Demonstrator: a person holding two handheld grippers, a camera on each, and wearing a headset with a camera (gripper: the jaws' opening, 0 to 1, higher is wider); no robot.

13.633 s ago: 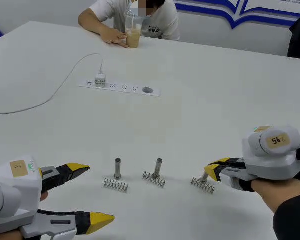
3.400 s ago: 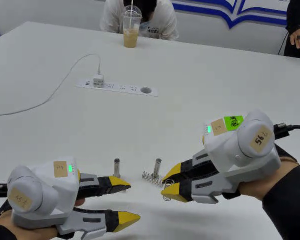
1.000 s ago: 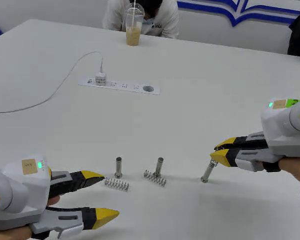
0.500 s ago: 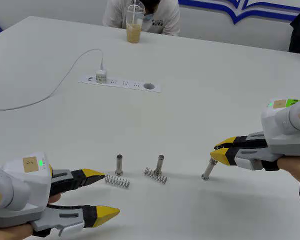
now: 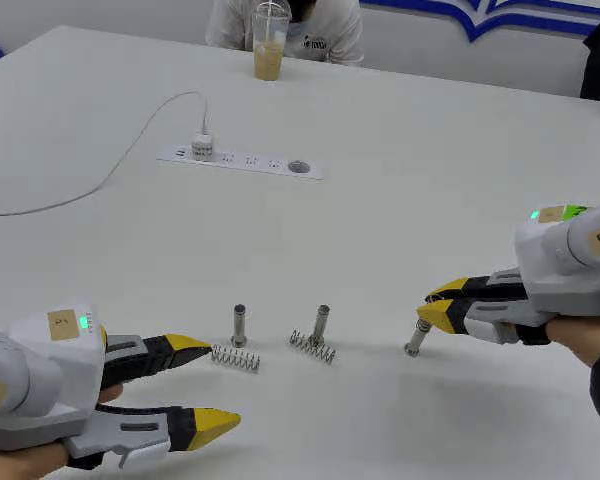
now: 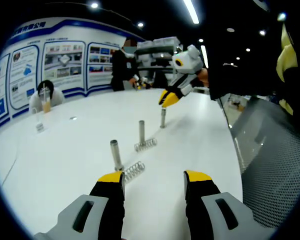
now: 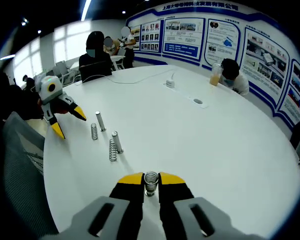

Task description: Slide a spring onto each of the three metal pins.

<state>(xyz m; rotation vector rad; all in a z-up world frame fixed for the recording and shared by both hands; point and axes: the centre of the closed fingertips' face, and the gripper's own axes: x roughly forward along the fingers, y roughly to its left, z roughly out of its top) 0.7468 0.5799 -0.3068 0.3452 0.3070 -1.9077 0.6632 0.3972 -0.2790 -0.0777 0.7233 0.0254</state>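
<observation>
Right gripper view: right gripper (image 7: 150,176) is pinching first spring (image 7: 151,184), now threaded on leaning pin (image 5: 414,341) right of middle pin (image 5: 321,325), no longer lying flat. One pin nearly done. Left gripper (image 5: 223,383), jaws apart, is nearing loose spring (image 5: 236,357) left of middle pin.

From the middle pin (image 5: 321,325), tabletop (image 5: 400,220) lies bare toward 12 o'clock up to the power strip (image 5: 242,162). Springs (image 5: 236,357) lie at 6 and 8 o'clock, the gaping left claw (image 5: 223,382) behind them. At 3 o'clock the right claw (image 5: 427,305) clamps the right pin (image 5: 417,337), blocking that side.
</observation>
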